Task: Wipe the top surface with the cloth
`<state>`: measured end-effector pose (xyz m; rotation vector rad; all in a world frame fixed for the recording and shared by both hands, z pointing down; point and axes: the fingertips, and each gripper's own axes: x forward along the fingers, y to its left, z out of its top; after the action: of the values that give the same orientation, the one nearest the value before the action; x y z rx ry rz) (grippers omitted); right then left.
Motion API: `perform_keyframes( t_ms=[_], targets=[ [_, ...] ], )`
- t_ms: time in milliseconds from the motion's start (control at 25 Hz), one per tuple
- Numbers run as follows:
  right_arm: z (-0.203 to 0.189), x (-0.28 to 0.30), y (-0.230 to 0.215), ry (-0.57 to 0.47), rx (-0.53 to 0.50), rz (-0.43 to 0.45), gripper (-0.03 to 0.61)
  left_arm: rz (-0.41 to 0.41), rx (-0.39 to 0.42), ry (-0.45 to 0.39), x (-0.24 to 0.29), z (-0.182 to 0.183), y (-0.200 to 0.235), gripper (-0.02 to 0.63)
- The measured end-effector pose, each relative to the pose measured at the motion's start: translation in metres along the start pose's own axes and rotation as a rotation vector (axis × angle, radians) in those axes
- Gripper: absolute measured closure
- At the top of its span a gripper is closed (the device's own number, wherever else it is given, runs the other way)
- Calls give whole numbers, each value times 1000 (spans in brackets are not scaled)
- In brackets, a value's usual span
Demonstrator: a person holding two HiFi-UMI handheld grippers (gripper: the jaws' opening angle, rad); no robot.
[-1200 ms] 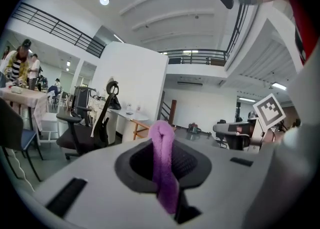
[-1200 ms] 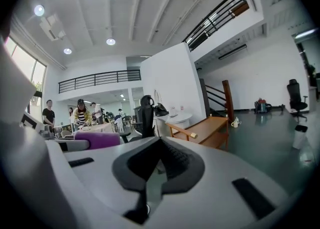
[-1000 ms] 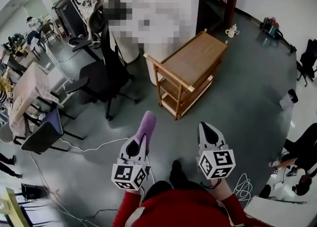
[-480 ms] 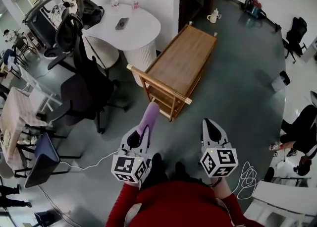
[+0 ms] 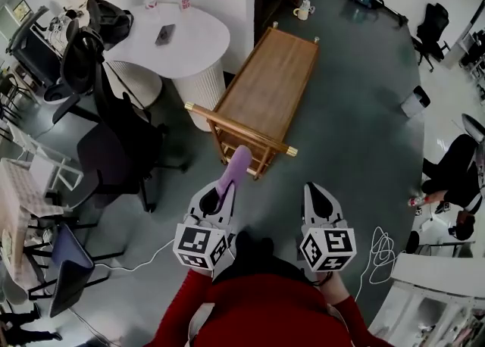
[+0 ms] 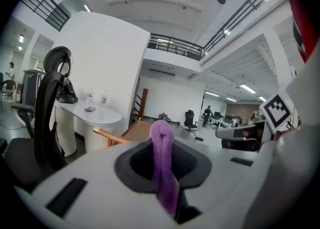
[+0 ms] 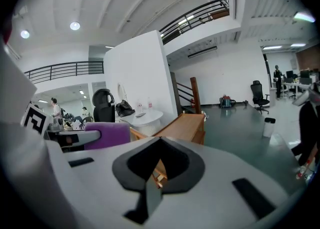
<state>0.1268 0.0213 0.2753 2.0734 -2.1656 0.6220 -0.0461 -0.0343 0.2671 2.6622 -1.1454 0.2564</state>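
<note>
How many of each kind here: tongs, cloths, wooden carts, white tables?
Tongs: 2 (left tongs, right tongs)
Purple cloth: 1
Wooden cart: 1
White table: 1
Total: 5

The head view looked steeply down from above the person, with the left claw [image 5: 220, 198] and right claw [image 5: 319, 195] close at its lower edge and the wooden cart [image 5: 269, 88] farther ahead on the floor. The left gripper view rode low on its claw and faced almost level along the jaws, toward the cart's near end. The right gripper view sat likewise, beside it. All three shared the cart and the white desk [image 5: 178, 35]. The right gripper view also caught the cloth [image 7: 102, 135] at its left.
</note>
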Motion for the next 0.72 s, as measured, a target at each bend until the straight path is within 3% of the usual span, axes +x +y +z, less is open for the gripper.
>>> perform_keyframes(
  t_ms=[320, 560, 720],
  targets=[
    [-34, -6, -1, 83, 64, -22, 575, -66, -12, 66, 12, -20, -9, 565],
    [-61, -22, -18, 152, 83, -75, 575, -294, 46, 91, 54, -25, -75, 565],
    [-74, -30, -26, 167, 101, -114, 575, -379, 69, 104, 83, -34, -101, 565]
  ],
)
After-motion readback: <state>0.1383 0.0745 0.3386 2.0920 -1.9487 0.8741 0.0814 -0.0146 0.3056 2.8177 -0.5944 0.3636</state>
